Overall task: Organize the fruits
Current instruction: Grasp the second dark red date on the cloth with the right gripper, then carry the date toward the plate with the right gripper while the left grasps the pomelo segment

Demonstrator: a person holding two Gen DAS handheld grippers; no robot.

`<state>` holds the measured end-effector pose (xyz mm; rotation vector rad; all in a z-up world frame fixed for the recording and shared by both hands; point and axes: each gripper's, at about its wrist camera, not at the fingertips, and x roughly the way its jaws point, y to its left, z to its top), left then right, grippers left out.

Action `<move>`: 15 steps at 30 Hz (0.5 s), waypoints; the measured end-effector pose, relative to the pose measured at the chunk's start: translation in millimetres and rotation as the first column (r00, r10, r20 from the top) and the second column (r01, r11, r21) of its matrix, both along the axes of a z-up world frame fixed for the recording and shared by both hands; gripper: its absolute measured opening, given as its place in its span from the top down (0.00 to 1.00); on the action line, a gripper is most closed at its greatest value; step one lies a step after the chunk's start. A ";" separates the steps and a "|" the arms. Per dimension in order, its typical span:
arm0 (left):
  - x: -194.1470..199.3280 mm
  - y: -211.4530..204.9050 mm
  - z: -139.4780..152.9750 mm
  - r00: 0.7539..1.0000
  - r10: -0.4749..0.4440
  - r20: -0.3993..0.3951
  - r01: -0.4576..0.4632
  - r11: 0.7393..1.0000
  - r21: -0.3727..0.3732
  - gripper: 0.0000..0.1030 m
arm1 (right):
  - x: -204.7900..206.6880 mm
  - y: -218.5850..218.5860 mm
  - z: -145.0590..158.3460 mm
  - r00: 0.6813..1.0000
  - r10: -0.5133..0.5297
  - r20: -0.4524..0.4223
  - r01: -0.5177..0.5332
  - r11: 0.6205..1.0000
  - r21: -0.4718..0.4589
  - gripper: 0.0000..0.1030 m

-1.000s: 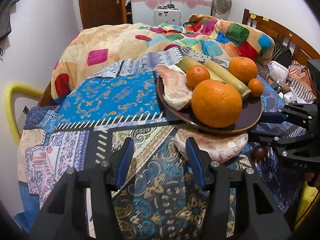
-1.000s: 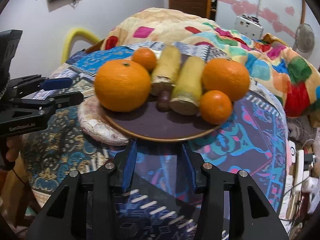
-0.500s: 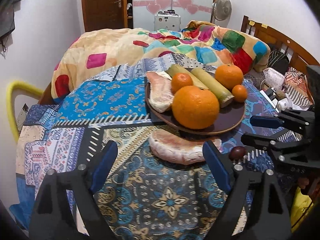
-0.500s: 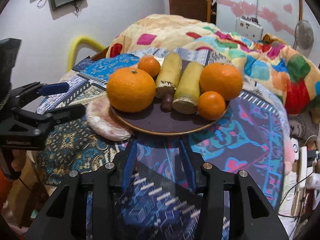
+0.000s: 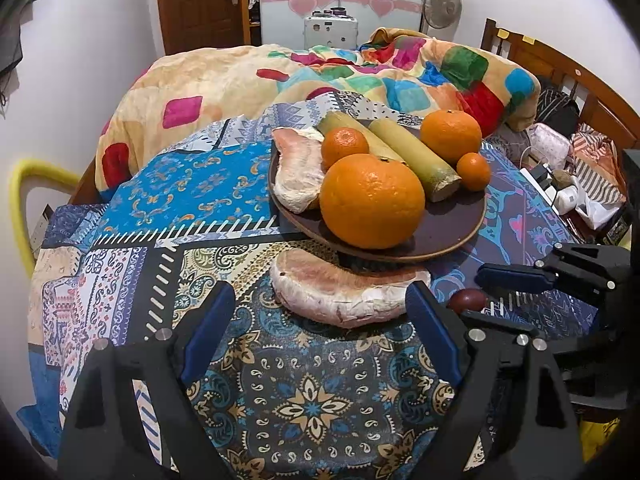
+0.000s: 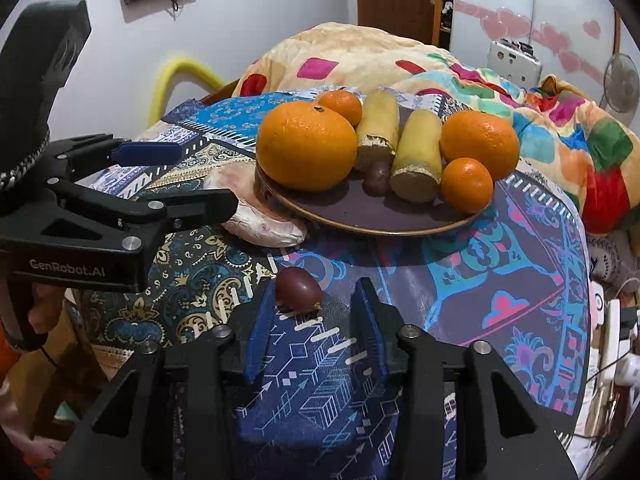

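A brown plate (image 5: pixel 452 236) on the patterned cloth holds a big orange (image 5: pixel 372 200), smaller oranges, two sugarcane pieces (image 5: pixel 416 160) and a pomelo piece (image 5: pixel 298 174). Another pomelo piece (image 5: pixel 344 290) lies on the cloth in front of the plate. My left gripper (image 5: pixel 320 324) is open wide and empty, just short of that piece. A dark passion fruit (image 6: pixel 298 290) lies on the cloth beside it. My right gripper (image 6: pixel 314 320) is open and empty, the passion fruit by its left fingertip. A second passion fruit (image 6: pixel 376 178) sits on the plate (image 6: pixel 360 220).
A colourful quilt (image 5: pixel 320 76) is heaped on the bed behind the table. A yellow chair back (image 5: pixel 20 200) stands at the left. Chargers and bags (image 5: pixel 568 184) lie at the right. The left gripper's body (image 6: pixel 100 216) reaches in from the left of the right wrist view.
Both grippers have pulled back from the plate. The left jaws have opened wide. The passion fruit on the cloth has come into view by the right gripper.
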<state>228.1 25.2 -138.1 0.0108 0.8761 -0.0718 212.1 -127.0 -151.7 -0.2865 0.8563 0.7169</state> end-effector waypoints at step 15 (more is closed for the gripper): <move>18.4 -24.5 -12.3 0.999 0.012 -0.037 -0.011 1.000 0.027 0.02 | 5.7 -36.2 13.5 0.996 -0.087 0.033 0.085 0.995 0.058 0.81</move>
